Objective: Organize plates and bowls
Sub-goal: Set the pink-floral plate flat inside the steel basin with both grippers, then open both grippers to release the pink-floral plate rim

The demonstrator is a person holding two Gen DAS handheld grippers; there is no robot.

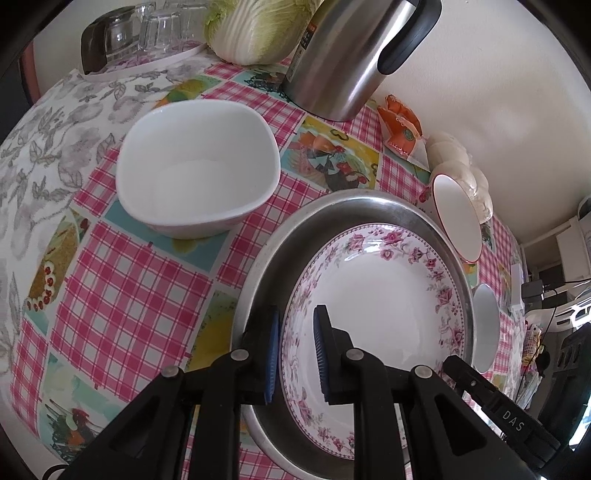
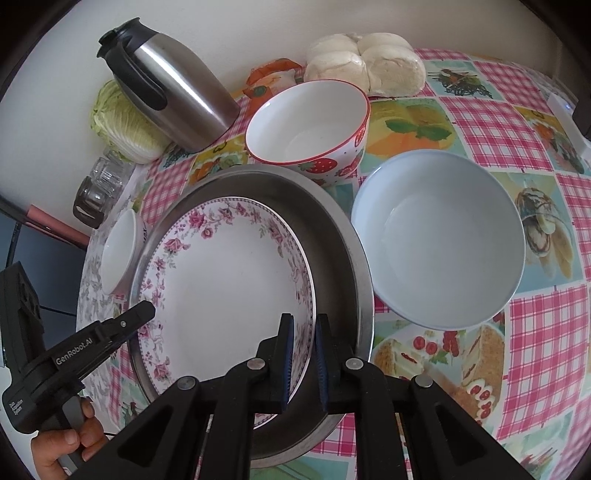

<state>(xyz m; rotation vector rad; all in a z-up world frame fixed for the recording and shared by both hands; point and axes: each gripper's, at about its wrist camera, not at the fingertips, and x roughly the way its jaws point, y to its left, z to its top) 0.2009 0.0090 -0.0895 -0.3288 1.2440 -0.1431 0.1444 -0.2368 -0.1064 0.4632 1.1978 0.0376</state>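
Left gripper: jaws set narrow, straddling the near rim of the floral plate; one blue pad lay outside the rim, the other over the plate's inner face. Whether the pads actually pressed the rim could not be told.
Right gripper: jaws narrow, one pad each side of the same plate's edge; contact could not be confirmed.
Floral plate: white with a pink flower border, lying inside the steel pan, tilted against the pan's wall on one side.
Steel pan: round, shallow, resting on the checked tablecloth.
Square white bowl: upright, standing just beside the pan on its left side, apart from it.
Strawberry bowl: red-rimmed, upright, just behind the pan near the wall.
Pale blue bowl: upright, just to the right of the pan, its rim close to the pan's edge.
Steel thermos jug: black handle, standing behind the pan.
Napa cabbage: against the wall, beside the jug.
Glass tumblers: upturned on a white tray at the table's far left.
Steamed buns: bagged, behind the strawberry bowl.
Orange packet: lying between the jug and the buns.
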